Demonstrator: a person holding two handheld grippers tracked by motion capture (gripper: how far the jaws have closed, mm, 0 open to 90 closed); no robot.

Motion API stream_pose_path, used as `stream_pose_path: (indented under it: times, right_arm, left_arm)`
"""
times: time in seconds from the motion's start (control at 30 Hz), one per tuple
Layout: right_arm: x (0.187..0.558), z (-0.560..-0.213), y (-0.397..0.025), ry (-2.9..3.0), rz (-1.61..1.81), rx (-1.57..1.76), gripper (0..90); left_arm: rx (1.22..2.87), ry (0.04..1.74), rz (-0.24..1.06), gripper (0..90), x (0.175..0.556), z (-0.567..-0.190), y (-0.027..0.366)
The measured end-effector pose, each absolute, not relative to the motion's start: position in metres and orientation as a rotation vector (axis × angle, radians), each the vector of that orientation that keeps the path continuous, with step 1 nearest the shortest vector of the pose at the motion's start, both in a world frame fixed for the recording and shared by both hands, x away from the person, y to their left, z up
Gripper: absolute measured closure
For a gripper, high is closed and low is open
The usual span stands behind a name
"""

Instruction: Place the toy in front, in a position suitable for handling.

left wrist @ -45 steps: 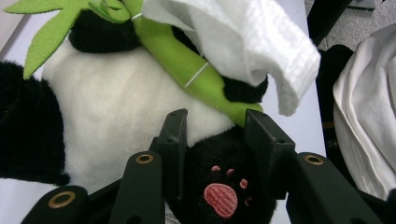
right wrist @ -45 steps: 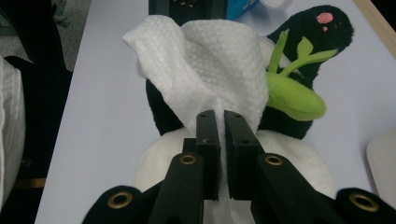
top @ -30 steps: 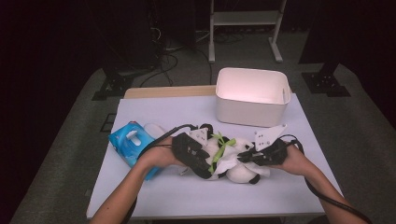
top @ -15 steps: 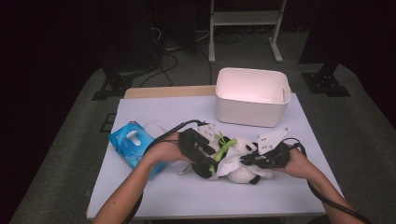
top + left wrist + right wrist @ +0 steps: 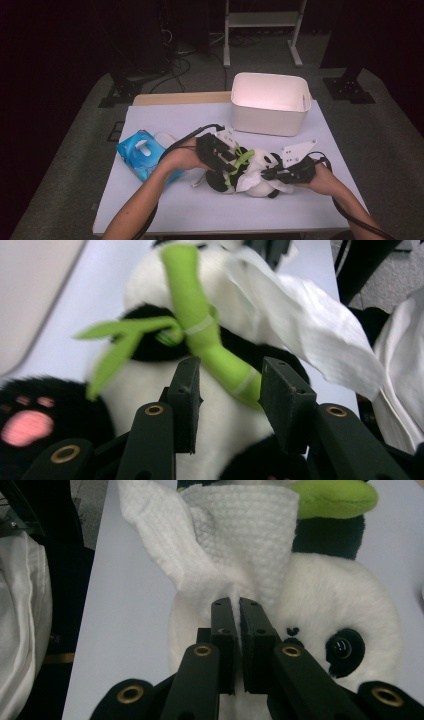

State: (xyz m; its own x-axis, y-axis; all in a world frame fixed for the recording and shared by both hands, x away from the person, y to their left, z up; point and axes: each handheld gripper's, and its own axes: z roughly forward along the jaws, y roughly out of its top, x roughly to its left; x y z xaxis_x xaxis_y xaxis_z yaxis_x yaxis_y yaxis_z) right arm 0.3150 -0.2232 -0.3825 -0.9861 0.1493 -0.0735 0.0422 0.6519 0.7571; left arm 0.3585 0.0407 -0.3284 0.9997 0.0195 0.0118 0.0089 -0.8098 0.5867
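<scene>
Near the front edge of the desk [image 5: 165, 210], slightly right of its middle, a plush panda [image 5: 260, 172] was seen lying on its back between two hand-held grippers. The left gripper [image 5: 227, 390] was pressed against the toy's belly, its jaws spread on either side of a green bamboo stalk [image 5: 210, 340] sewn to the panda, with the stalk lying between them and no squeeze visible. A black paw with pink pads [image 5: 27, 425] was seen blurred at the lower left of the left gripper view. The right gripper [image 5: 236, 615] was held at the panda's head, its jaws pressed together on a fold of a white tissue [image 5: 240, 545], which was draped over the toy's face, just beside one black eye patch [image 5: 345, 650]. In the high view the tissue [image 5: 248, 180] was shown lying across the panda, with the left gripper [image 5: 231, 167] at the toy's left side and the right gripper [image 5: 270, 175] at its right. A blue tissue pack [image 5: 142, 155] was seen near the left edge of the desk, and a white bin [image 5: 270, 105] stood at the back edge, well apart from the toy.
</scene>
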Motion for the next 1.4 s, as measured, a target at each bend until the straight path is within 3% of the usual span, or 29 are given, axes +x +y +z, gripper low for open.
stream_pose_path:
  times: [0.53,0.83,1.07,1.4]
  right_arm:
    - [0.314,-0.387,-0.226,2.719,1.266,0.165,85.8]
    - [0.318,-0.387,-0.226,2.701,1.27,0.179,85.9]
    - [0.316,-0.387,-0.227,2.699,1.274,0.178,85.9]
    - [0.317,-0.388,-0.227,2.704,1.279,0.178,85.9]
  left_arm:
    - [2.551,0.04,-0.004,62.7,0.362,-0.337,0.016]
    - [2.591,0.058,0.081,61.4,0.359,-0.337,0.009]
    - [2.536,0.087,0.035,60.1,0.362,-0.332,0.023]
    - [2.533,0.171,0.073,60.8,0.371,-0.328,0.063]
